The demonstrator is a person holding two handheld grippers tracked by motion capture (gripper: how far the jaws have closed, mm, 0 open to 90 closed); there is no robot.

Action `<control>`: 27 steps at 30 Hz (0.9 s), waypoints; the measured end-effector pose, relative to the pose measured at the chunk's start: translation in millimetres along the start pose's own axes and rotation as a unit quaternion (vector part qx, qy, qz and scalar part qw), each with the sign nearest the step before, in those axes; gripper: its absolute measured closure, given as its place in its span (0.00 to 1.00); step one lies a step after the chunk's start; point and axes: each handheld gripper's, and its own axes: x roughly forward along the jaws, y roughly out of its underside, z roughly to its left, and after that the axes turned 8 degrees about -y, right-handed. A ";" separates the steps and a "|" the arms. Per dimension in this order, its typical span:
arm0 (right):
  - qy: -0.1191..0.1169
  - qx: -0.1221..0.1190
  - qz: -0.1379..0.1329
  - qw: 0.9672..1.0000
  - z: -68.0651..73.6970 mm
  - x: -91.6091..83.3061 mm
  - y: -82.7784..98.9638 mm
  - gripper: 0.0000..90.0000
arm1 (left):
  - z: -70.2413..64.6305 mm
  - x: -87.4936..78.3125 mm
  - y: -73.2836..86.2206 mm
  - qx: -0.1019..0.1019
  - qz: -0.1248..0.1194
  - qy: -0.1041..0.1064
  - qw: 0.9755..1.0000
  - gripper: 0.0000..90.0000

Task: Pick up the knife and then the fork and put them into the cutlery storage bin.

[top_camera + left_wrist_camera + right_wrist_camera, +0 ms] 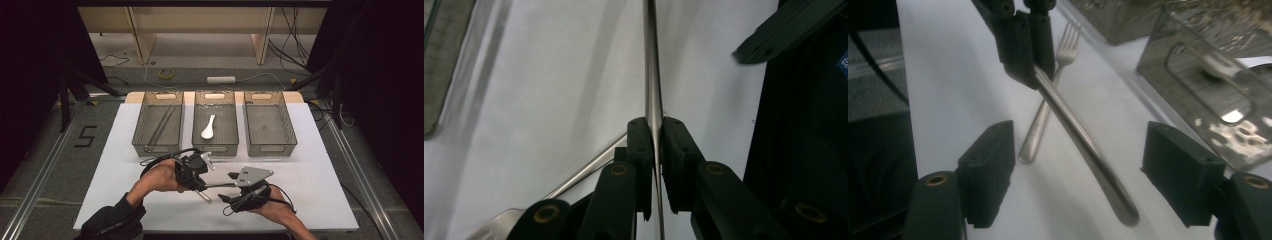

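Near the front of the white table [320, 165], we have a steel handle [1083, 145] pinched in our left gripper [654, 135], jaws pressed tight on its shaft and holding it clear of the surface. Our right gripper [1078, 175] has its jaws spread either side of the handle's free end, not yet touching it. We judge this a handover: the utensil is passing from left to right before it goes to a bin.

A fork [1048, 95] lies on the table beneath the raised handle, crossing under it. Three mesh bins stand in a row beyond: the left bin [158, 123] with long thin sticks, the middle bin [215, 122] with a white spoon [208, 127], and the right bin [268, 122] bare.

Next, the right jaws should close squarely on the handle before the left lets go. Open table lies to the right and front; the bin rims stand close ahead, and the two grippers are nearly touching.
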 end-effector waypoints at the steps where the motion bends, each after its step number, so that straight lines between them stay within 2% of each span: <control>1: -0.003 -0.002 0.007 1.000 0.1 2.6 -0.3 0.37 | -1.3 0.7 -0.6 0.000 -0.001 0.002 1.000 0.92; 5: -0.012 -0.019 0.027 0.999 -1.3 9.5 -1.0 0.45 | -4.9 2.7 -3.4 0.007 0.002 0.007 1.000 0.92; 14: -0.017 -0.056 0.051 0.997 0.7 15.9 -0.2 0.65 | -12.4 3.4 -7.4 0.018 0.001 0.014 1.000 0.92; 17: -0.027 -0.072 0.063 0.995 1.5 18.1 0.1 0.69 | -14.3 2.8 -8.7 0.022 0.002 0.019 1.000 0.92; 18: -0.026 -0.070 0.069 0.995 2.7 18.7 0.1 0.71 | -14.8 2.7 -9.2 0.024 0.003 0.019 1.000 0.92; 19: -0.029 -0.077 0.074 0.994 3.1 19.9 0.4 0.72 | -16.4 3.2 -9.5 0.018 -0.001 0.018 1.000 0.92; 20: -0.030 -0.076 0.080 0.993 4.8 20.3 0.2 0.74 | -16.1 2.7 -10.0 0.028 0.005 0.019 0.999 0.92; 21: -0.026 -0.089 0.079 0.993 4.8 21.2 0.5 0.77 | -16.8 2.8 -10.2 0.028 0.003 0.020 0.999 0.92; 27: -0.035 -0.103 0.091 0.990 7.7 21.1 -0.6 0.85 | -18.5 3.6 -11.6 0.039 0.011 0.026 0.999 0.92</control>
